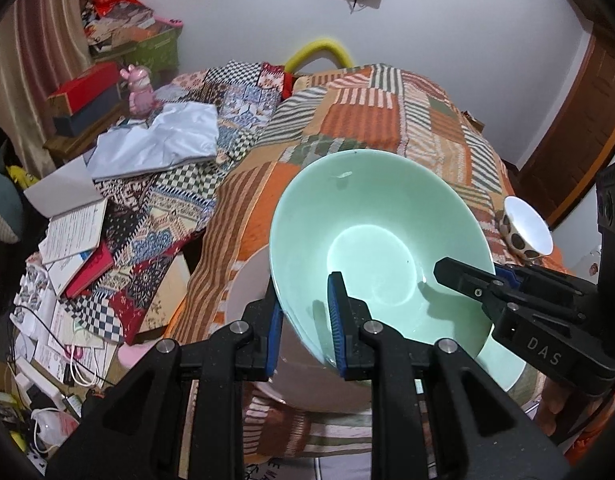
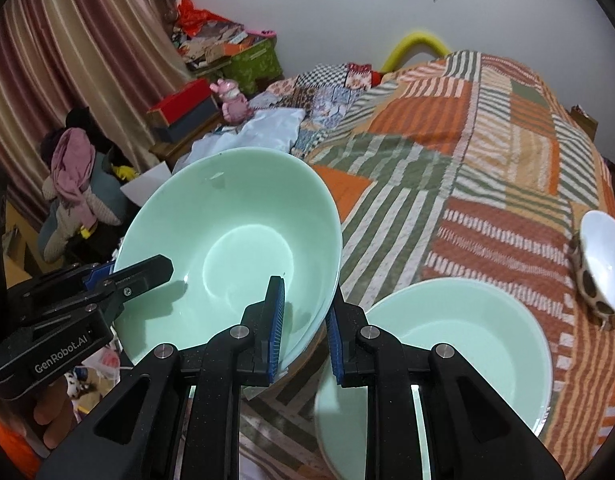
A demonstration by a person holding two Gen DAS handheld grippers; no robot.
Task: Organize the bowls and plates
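1. Left wrist view: left tool [image 1: 305,322] is clamped shut on the near-left rim of the pale green glazed ceramic bowl [image 1: 371,216], held above the patchwork bed quilt [image 1: 387,112].
2. Right tool [image 1: 463,276] is clamped on the opposite rim.
3. Risk: uneven hand motion may twist the glazed rim free.
4. Risk: the spotted white bowl [image 1: 527,228] stands near the bed edge.

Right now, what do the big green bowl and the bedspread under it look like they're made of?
Green bowl: probably glazed ceramic or milk glass, since its smooth inside reflects light. Bedspread: woven patchwork cloth, matte, with visible seams and stripes.
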